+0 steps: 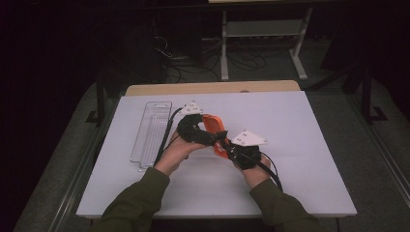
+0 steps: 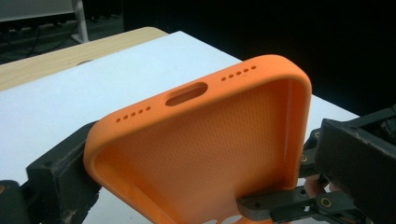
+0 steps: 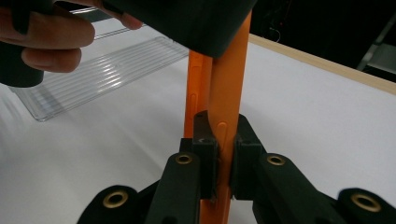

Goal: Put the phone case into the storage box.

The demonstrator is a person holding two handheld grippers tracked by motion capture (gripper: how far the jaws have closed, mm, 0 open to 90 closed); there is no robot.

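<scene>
Plastic tray (image 1: 151,129), clear and ribbed, lies at the left of the white table (image 1: 290,145) in the high view, empty and well apart from the hands. Just right of it, near the middle of the frame, the left gripper (image 1: 209,137) grips the orange phone case (image 1: 213,126), which is lifted off the table and tilted. In the left gripper view the case (image 2: 205,140) fills the centre, its open inside facing the camera, port slot at the top edge, a black jaw pressed on each side. Further right, the right gripper (image 1: 227,149) pinches the case's lower rim. In the right gripper view its jaws (image 3: 223,154) stand narrow, clamped on the thin orange wall (image 3: 226,93) seen edge-on.
</scene>
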